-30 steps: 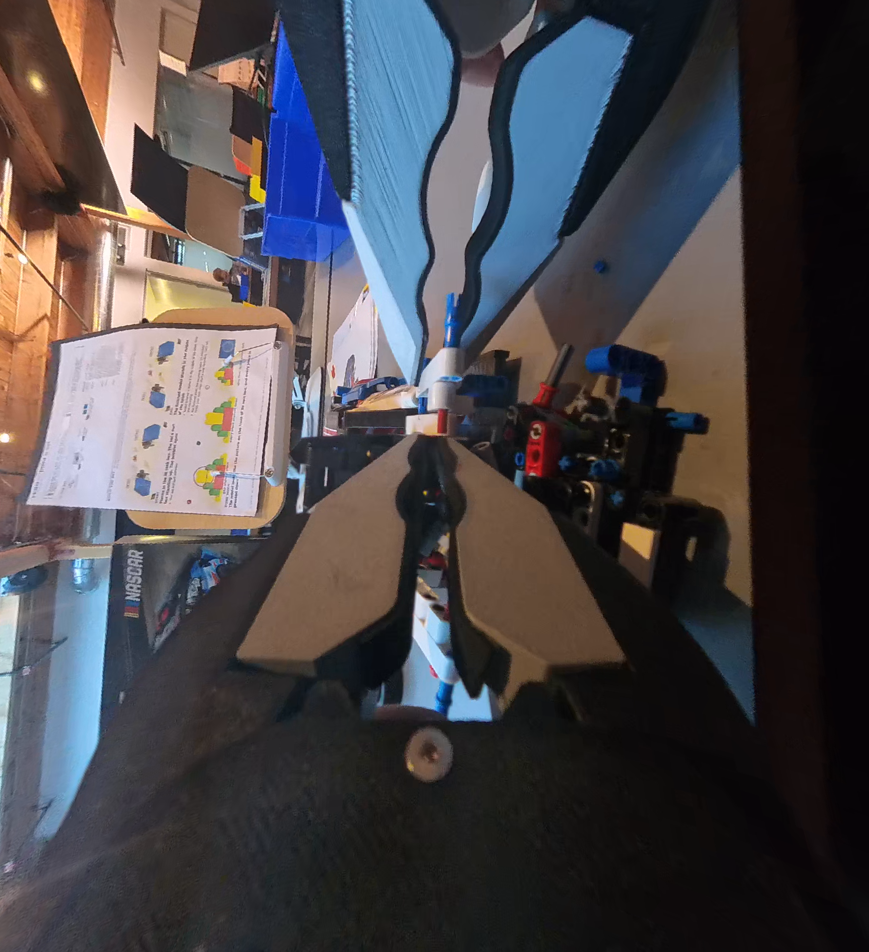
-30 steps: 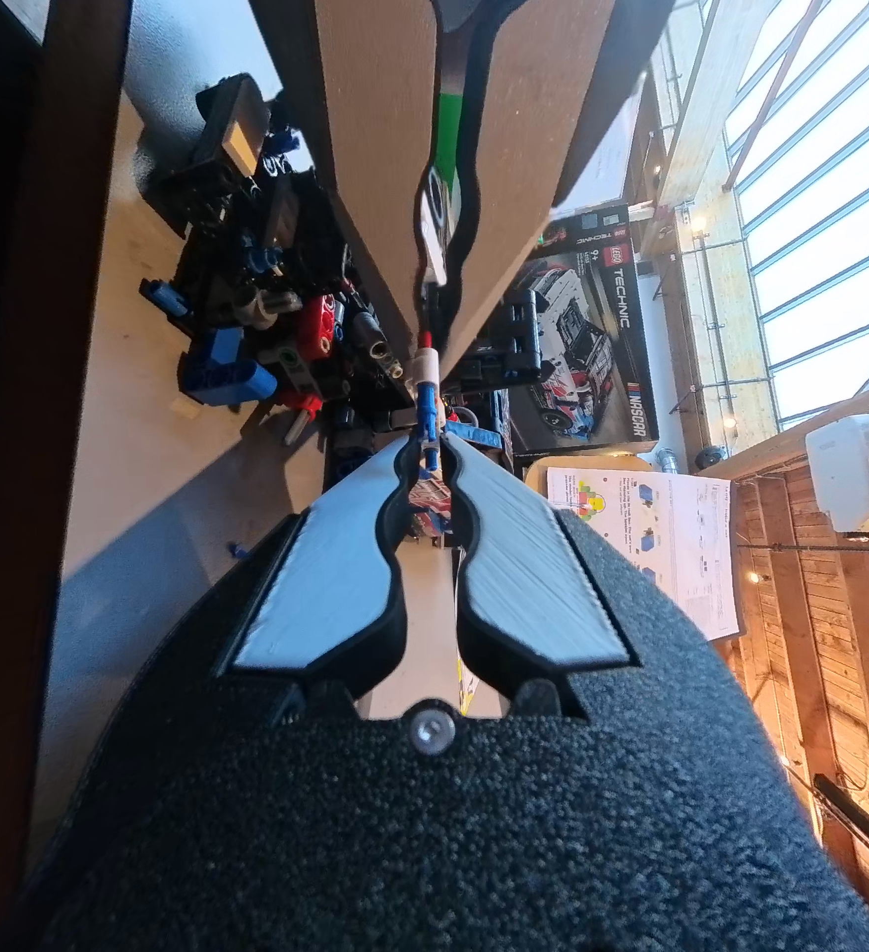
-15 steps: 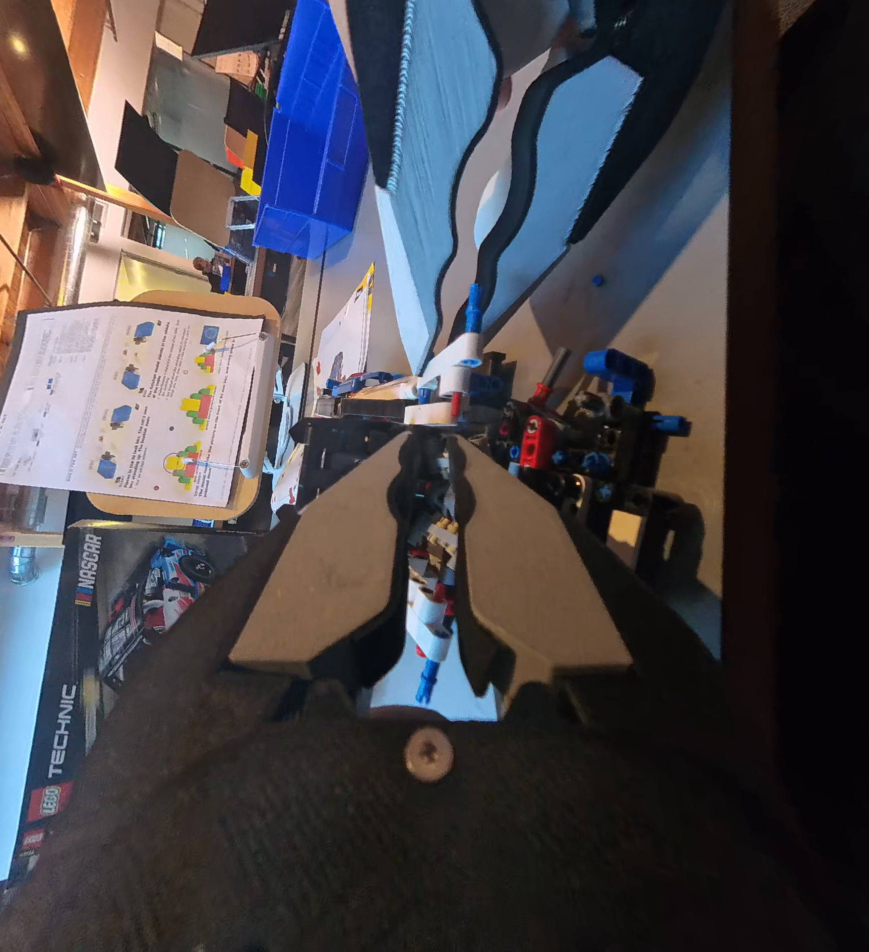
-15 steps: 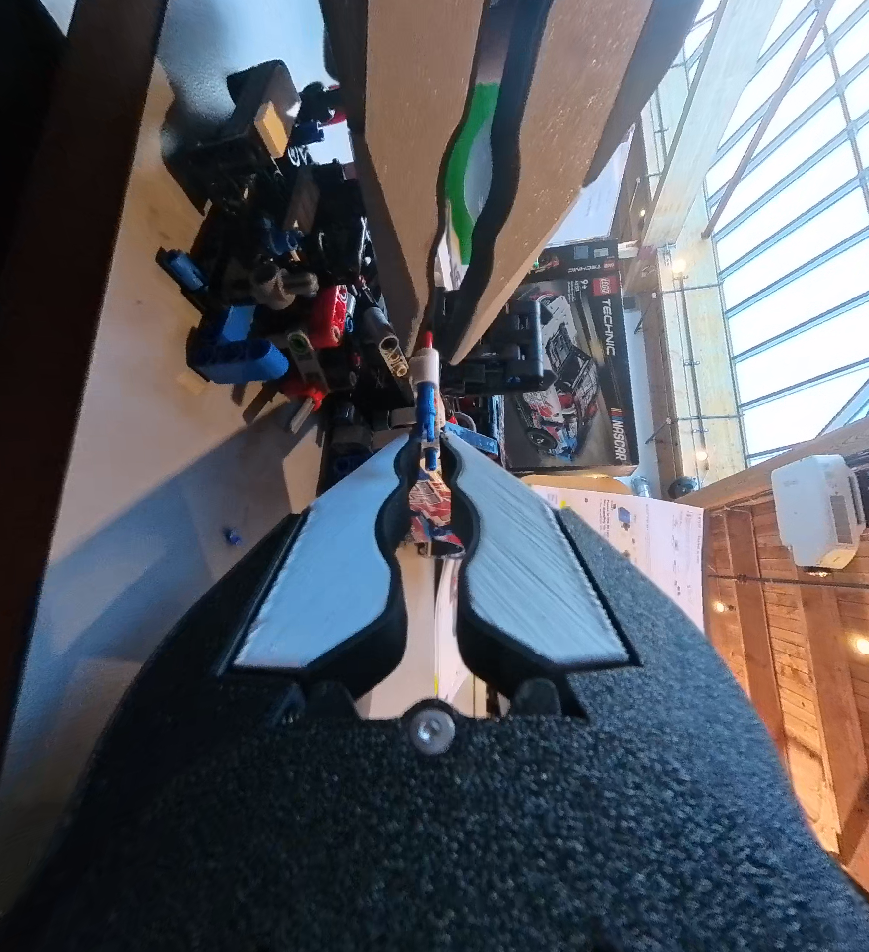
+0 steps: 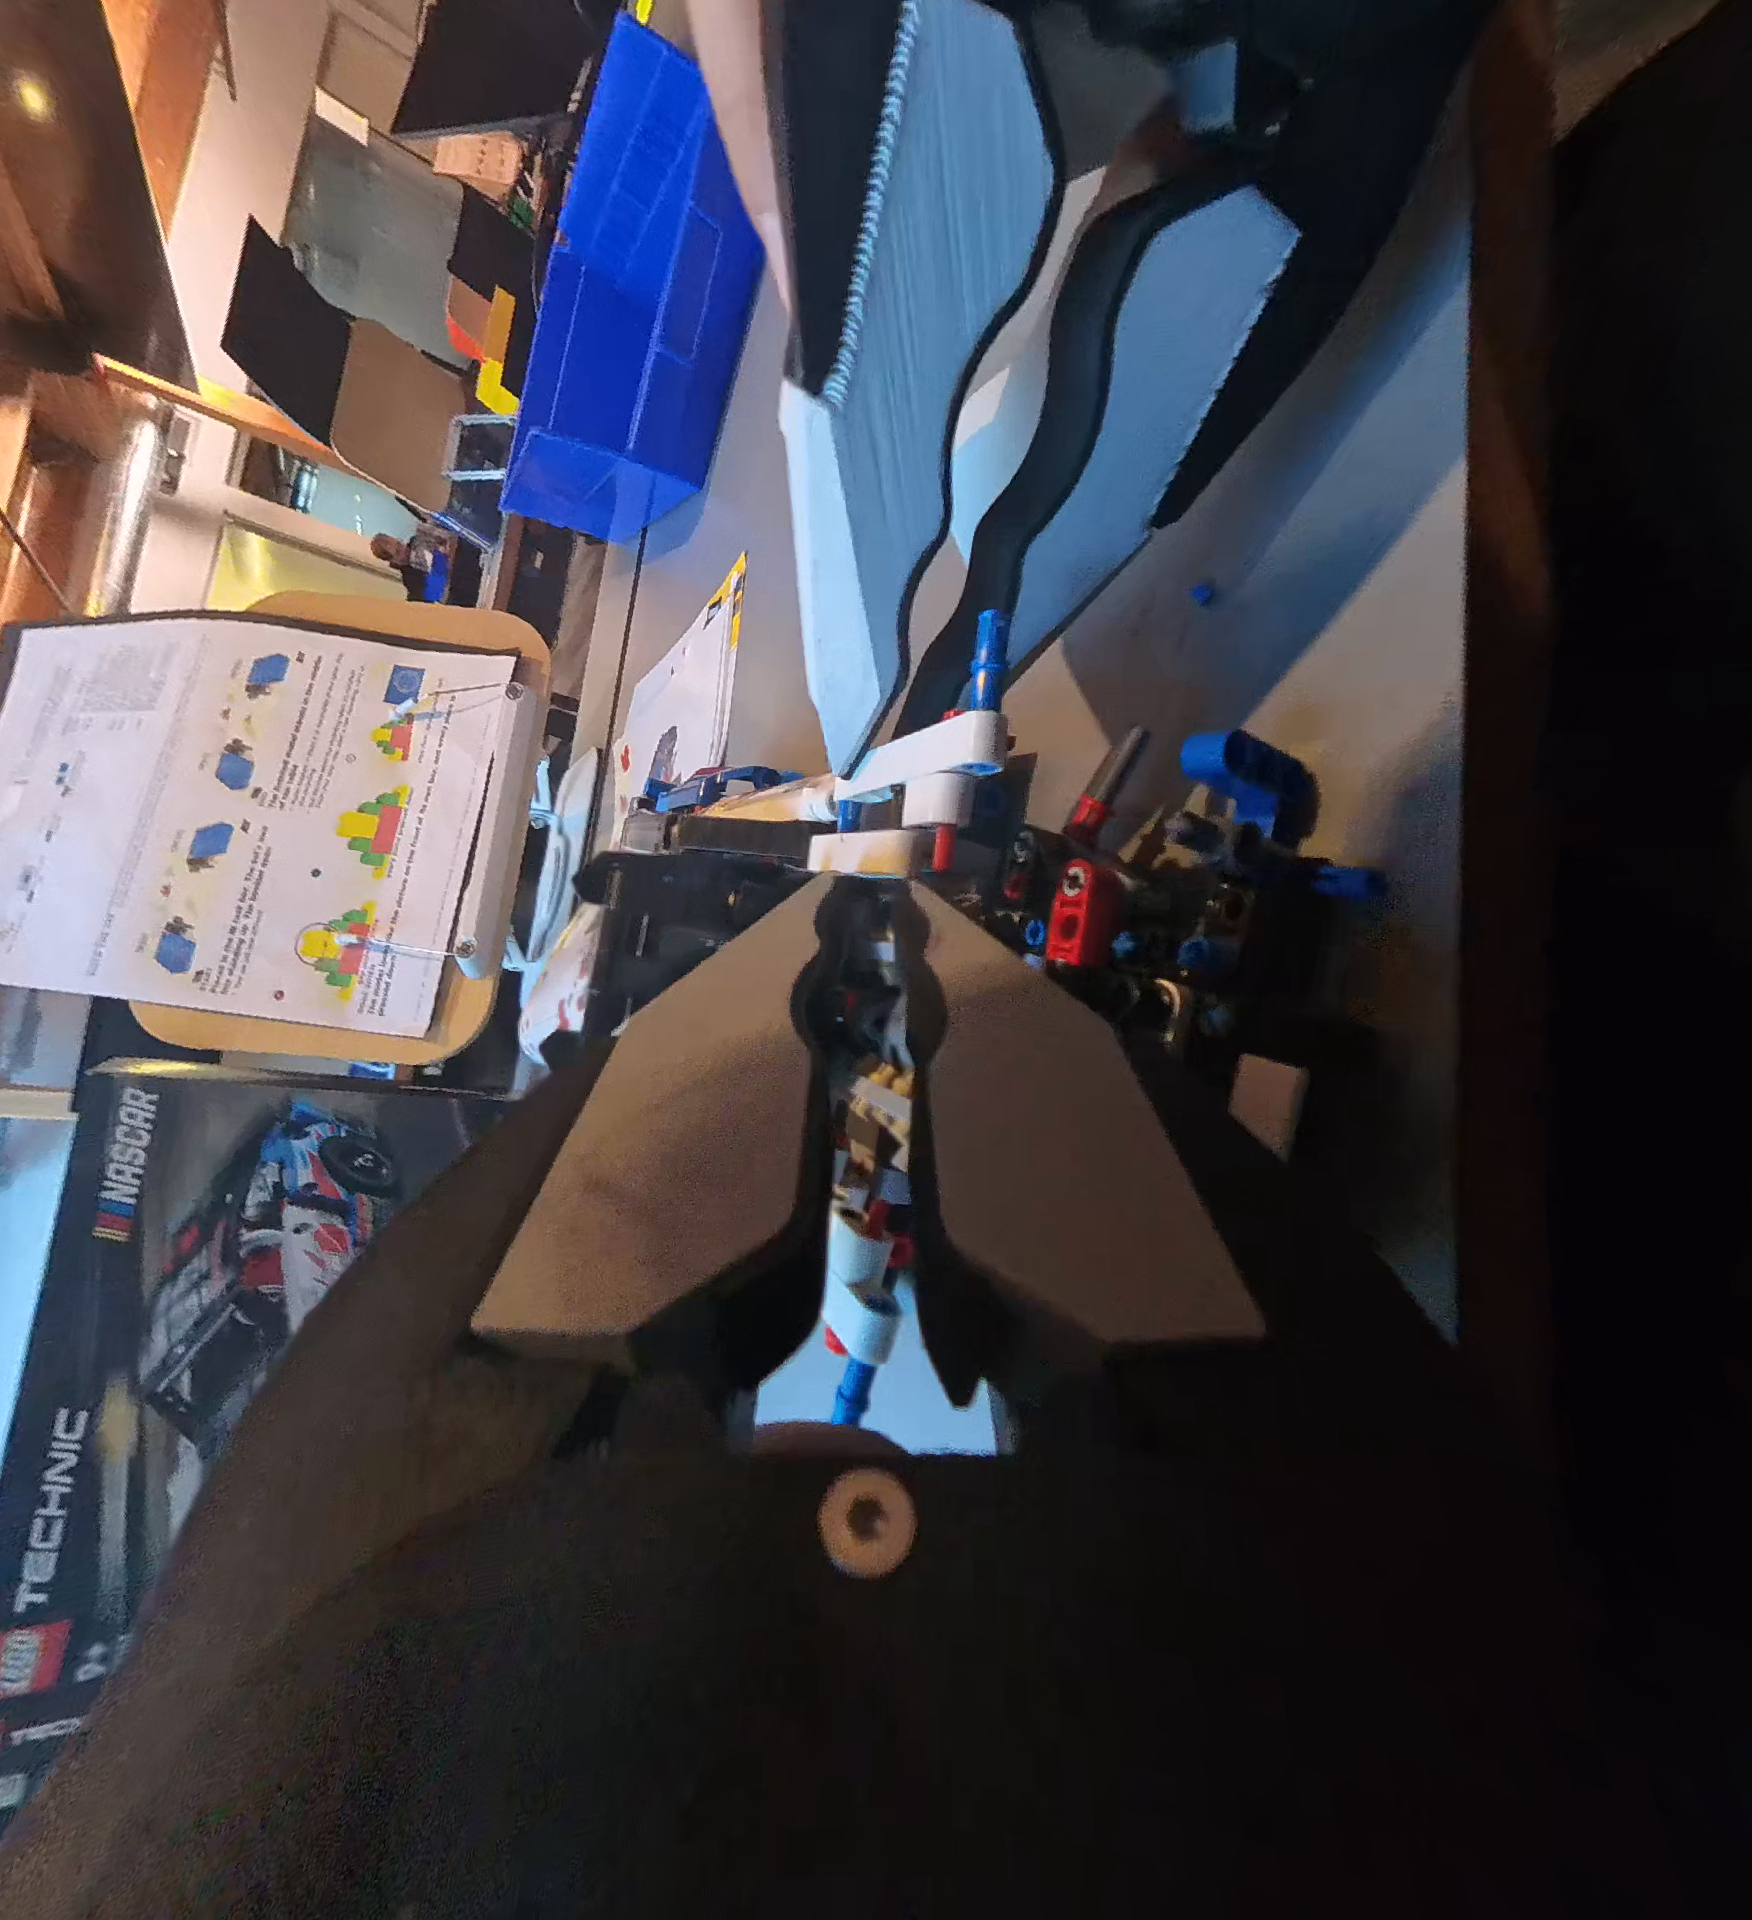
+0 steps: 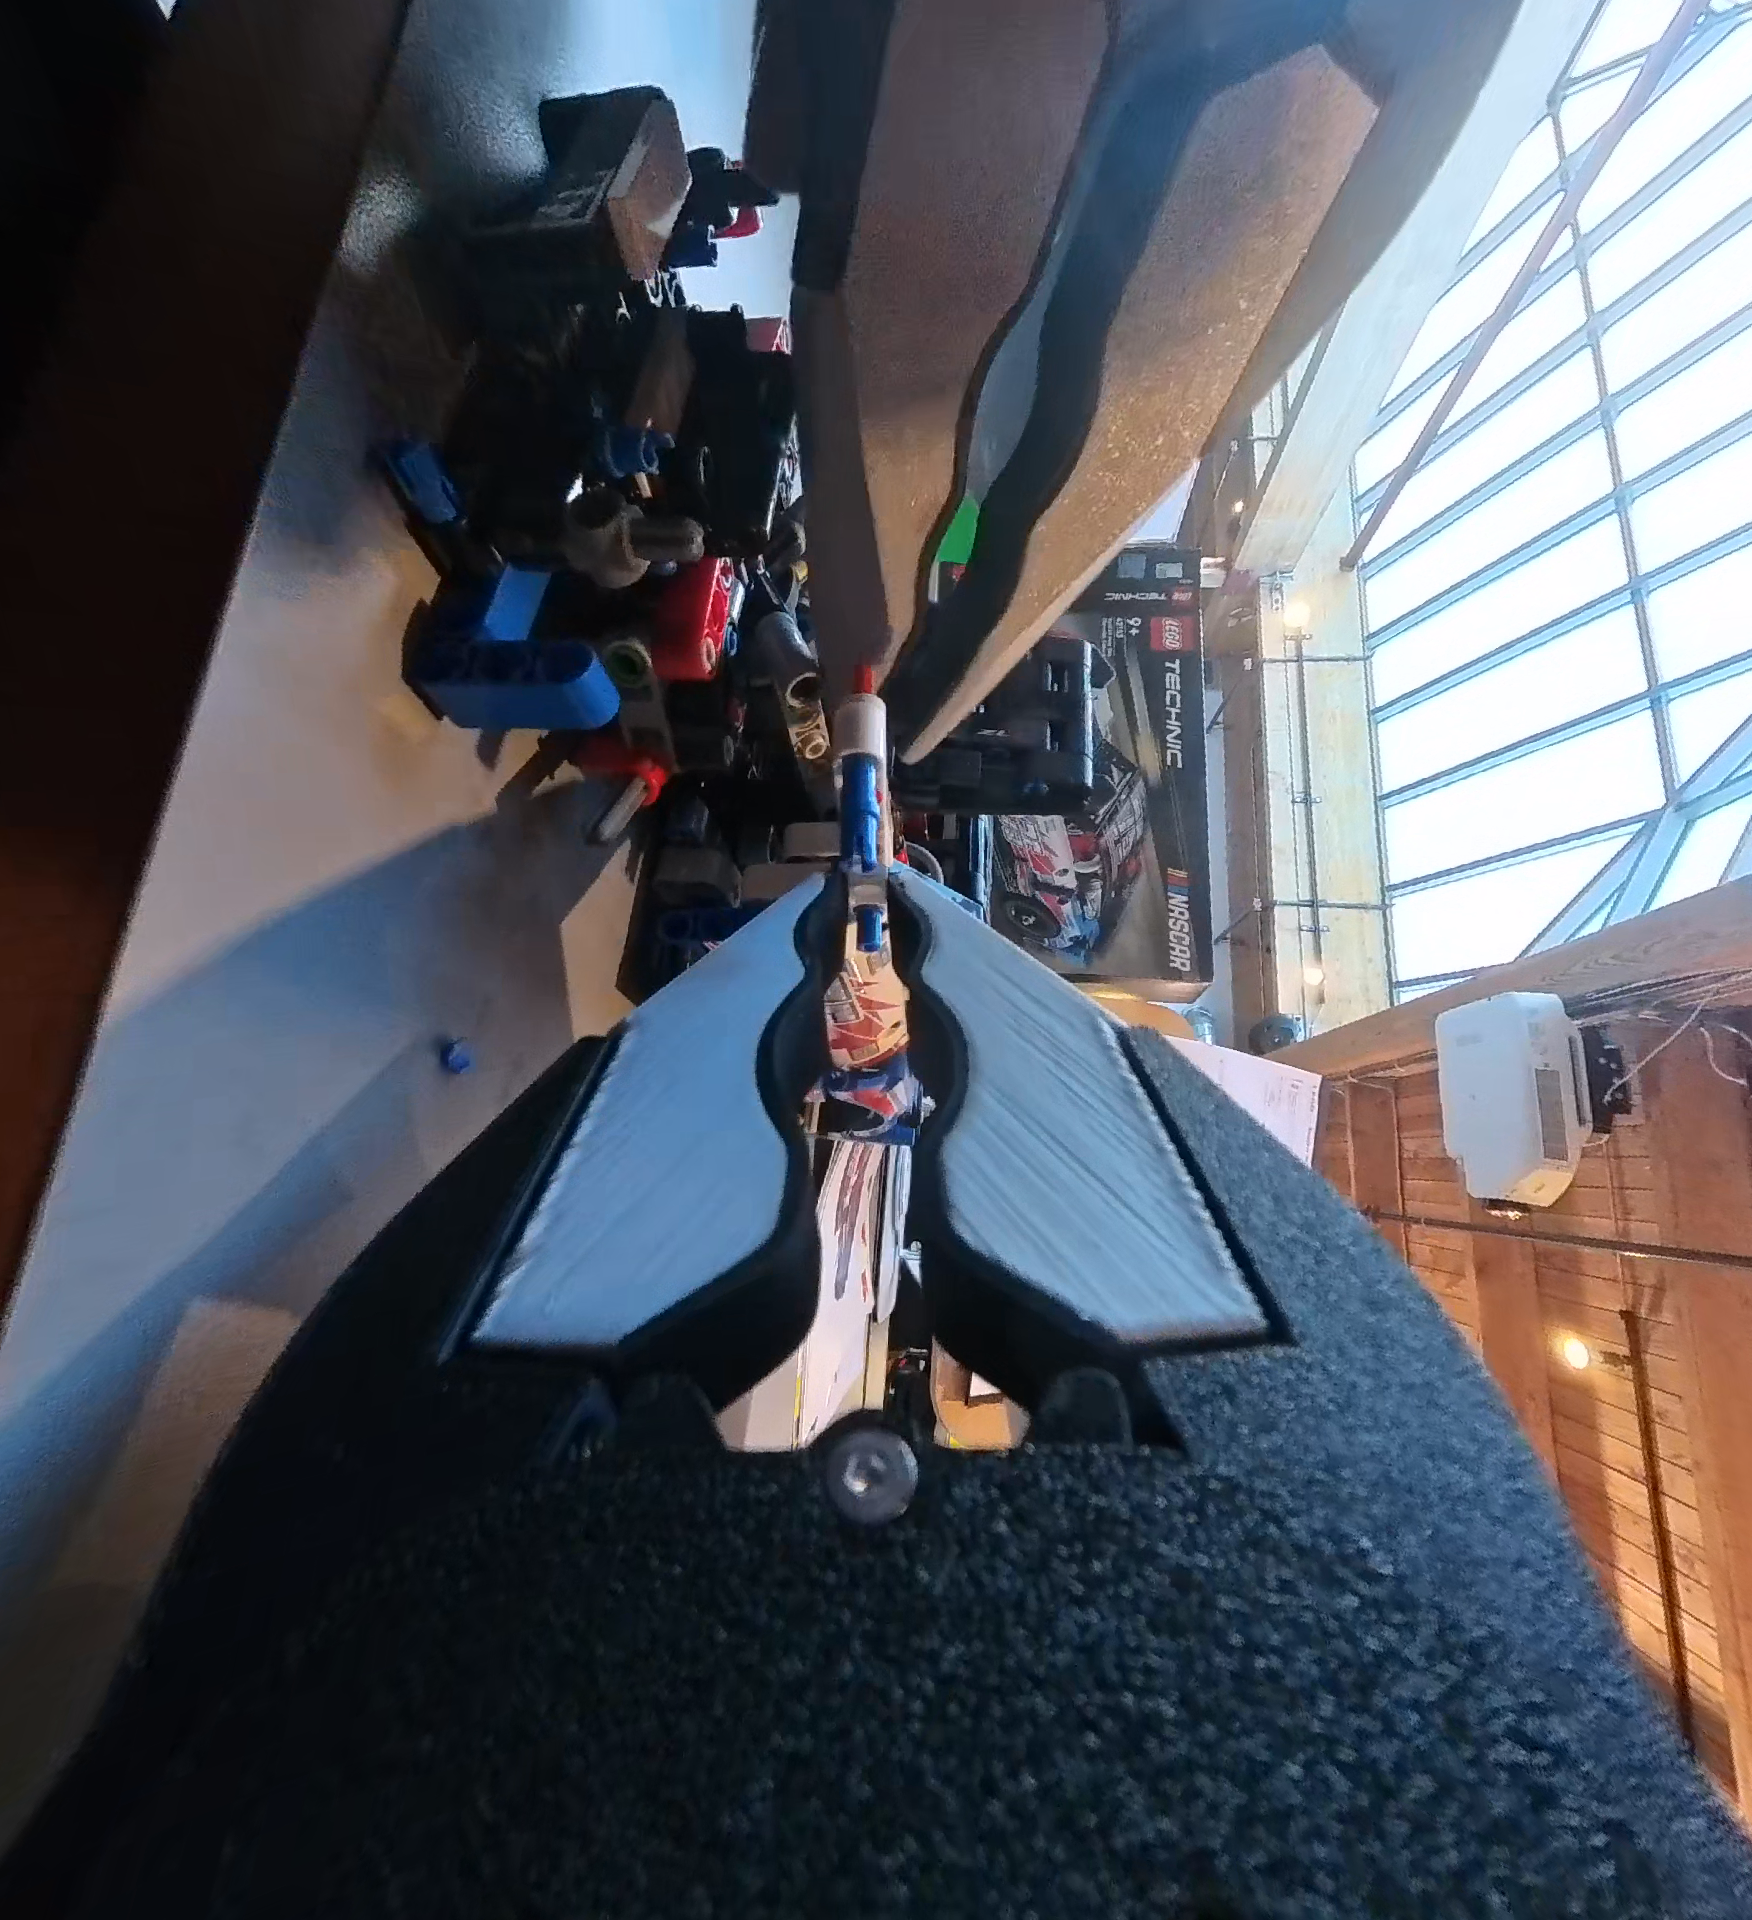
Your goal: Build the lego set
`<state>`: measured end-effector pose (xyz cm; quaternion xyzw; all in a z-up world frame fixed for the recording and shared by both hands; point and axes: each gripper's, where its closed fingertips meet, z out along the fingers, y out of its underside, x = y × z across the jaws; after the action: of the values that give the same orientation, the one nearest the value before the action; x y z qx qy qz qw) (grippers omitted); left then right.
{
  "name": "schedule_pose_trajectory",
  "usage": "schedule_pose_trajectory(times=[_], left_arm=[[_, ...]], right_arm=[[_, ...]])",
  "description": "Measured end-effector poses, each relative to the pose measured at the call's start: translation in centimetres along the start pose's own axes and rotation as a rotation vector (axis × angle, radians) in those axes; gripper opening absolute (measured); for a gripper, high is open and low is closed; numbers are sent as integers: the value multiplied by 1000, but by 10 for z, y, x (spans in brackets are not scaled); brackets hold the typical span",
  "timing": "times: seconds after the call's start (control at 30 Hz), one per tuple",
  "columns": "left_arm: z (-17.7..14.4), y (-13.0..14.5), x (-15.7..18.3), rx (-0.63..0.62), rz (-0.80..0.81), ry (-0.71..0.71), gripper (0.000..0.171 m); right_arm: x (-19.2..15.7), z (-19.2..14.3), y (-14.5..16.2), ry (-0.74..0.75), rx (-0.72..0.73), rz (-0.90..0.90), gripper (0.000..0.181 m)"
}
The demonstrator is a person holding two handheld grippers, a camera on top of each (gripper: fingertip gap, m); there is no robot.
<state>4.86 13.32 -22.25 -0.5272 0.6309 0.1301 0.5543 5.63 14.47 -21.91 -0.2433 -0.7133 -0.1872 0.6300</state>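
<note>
A half-built black lego chassis (image 5: 1142,914) with blue and red parts lies on the pale table; it also shows in the right wrist view (image 6: 643,582). My left gripper (image 5: 867,896), with tan pads, is shut on the end of a small white beam assembly (image 5: 939,753) just above the chassis. My right gripper (image 6: 861,883), with pale blue pads, is shut on a blue pin (image 6: 859,800) that sticks out of the same assembly. The two grippers face each other tip to tip. The right gripper (image 5: 955,675) comes from the top of the left wrist view.
An instruction sheet on a wooden stand (image 5: 228,810) and the set's box (image 5: 124,1299) stand behind the chassis. A blue bin (image 5: 633,312) and an open booklet (image 5: 685,686) lie farther back. A loose blue pin (image 6: 453,1055) lies on the table near its dark edge (image 5: 1506,727).
The white beam has swung from upright to slanted between the grippers. Both grippers stay shut and both have drawn closer to the chassis.
</note>
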Motion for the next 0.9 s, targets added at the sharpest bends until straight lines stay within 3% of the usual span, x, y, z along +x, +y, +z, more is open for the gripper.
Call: schedule_pose_trajectory(times=[0.03,0.33,0.67,0.9], left_arm=[[0,0,0,1,19,1,2],[-5,-9,11,50,70,45,28],[-16,-11,7,64,96,71,28],[-7,-8,1,15,147,65,25]], right_arm=[[0,0,0,-1,0,1,7],[-1,-1,1,2,-18,-1,7],[0,-1,2,-4,-12,10,7],[-1,-2,2,-5,-9,15,7]])
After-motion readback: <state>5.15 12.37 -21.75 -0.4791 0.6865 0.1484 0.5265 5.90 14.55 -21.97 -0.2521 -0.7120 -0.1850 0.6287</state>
